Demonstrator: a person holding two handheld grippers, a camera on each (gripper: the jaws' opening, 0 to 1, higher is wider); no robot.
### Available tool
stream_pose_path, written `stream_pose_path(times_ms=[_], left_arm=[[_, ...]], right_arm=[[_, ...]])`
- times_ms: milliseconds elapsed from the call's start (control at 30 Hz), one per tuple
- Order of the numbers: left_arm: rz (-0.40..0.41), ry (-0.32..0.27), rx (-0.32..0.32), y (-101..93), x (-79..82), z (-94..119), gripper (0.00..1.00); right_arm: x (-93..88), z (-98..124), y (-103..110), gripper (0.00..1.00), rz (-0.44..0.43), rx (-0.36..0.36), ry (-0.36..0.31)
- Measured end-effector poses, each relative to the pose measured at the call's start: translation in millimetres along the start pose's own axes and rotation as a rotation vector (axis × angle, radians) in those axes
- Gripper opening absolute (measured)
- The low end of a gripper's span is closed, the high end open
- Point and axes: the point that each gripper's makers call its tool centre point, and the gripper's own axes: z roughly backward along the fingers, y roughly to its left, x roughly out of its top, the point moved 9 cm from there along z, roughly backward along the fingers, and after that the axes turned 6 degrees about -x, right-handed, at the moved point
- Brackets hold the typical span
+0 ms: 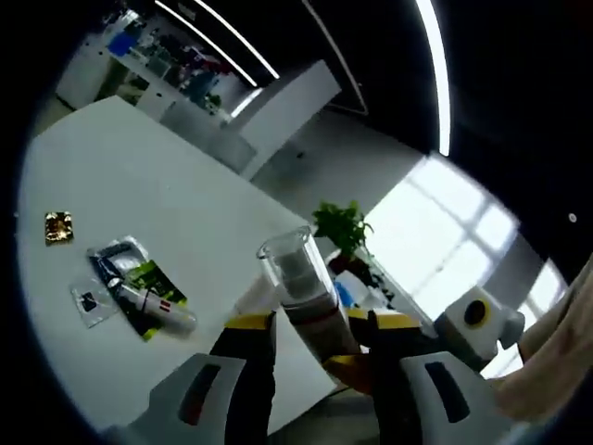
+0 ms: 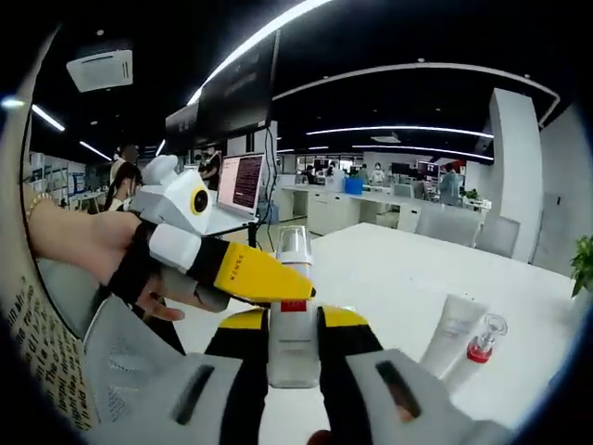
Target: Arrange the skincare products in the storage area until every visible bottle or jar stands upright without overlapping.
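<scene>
Right now both grippers seem to hold the same thing: a slim bottle w/ clear plastic cap and pale body (image 1: 301,287), lifted off the white table (image 1: 139,185). In the left gripper view the left gripper (image 1: 320,338) has its yellow-tipped jaws closed on the bottle's lower body, bottle leaning a bit to the upper left. In the right gripper view the right gripper (image 2: 295,343) clamps the bottle (image 2: 294,306) between its jaws, cap up, while the other gripper's yellow tip touches it from the left, a person's hand (image 2: 88,246) behind it. Elsewhere: a white squeeze tube (image 2: 452,338) and a small clear bottle w/ red collar (image 2: 480,350) lie just beside each other on the table; further off in the left gripper view, a pen-like white tube on a green-black sachet (image 1: 153,297), a clear packet and a small gold packet (image 1: 58,226). Judgement: step in hand is a handover or re-grip. To do it well, let only one gripper release, keep the bottle vertical, then set it base-down on bare table, well apart from the tube and red-collared bottle, and loosen only once it stands.
</scene>
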Motion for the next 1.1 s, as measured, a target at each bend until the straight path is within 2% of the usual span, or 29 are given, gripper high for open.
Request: stream_pose_path(times_ms=[100,300,433,633,700,733,833,900,1000,1033,1100], left_arm=[[0.000,-0.034,-0.003,-1.8,0.8,-0.1,0.23],[-0.020,-0.033,0.007,-7.3,0.1,-1.2,0.22],[-0.092,-0.014,0.027,-14.8,0.4,-1.3,0.21],[-0.283,0.078,0.054,-23.9,6.4,0.4,0.19],[-0.329,0.112,0.052,-25.4,8.5,1.8,0.19],[-0.354,0.127,0.054,-25.8,9.6,2.4,0.19],[-0.406,0.182,0.039,-24.6,10.8,5.2,0.18],[-0.447,0.218,0.003,-27.2,12.0,4.7,0.18],[-0.485,0.249,-0.049,-34.1,11.0,-0.7,0.18],[-0.498,0.250,-0.057,-36.3,10.9,-2.8,0.18],[-0.524,0.271,-0.089,-42.3,8.7,-7.4,0.18]], right_arm=[[-0.5,1.3,1.7,0.19,0.004,0.005,-0.001],[-1.4,3.6,1.8,0.20,0.006,0.008,-0.004],[-3.8,4.6,0.7,0.21,-0.004,0.039,-0.011],[-10.2,18.6,-8.1,0.24,-0.020,0.160,-0.007],[-9.3,23.6,-14.6,0.30,-0.034,0.188,-0.008],[-7.1,26.4,-18.5,0.33,-0.063,0.227,-0.018],[1.9,31.3,-32.8,0.38,-0.055,0.268,-0.032],[8.7,32.6,-37.0,0.43,-0.083,0.314,-0.048],[27.7,33.1,-43.0,0.51,-0.248,0.376,-0.162],[31.0,32.6,-44.6,0.50,-0.263,0.384,-0.179],[35.2,29.8,-46.4,0.49,-0.248,0.403,-0.166]])
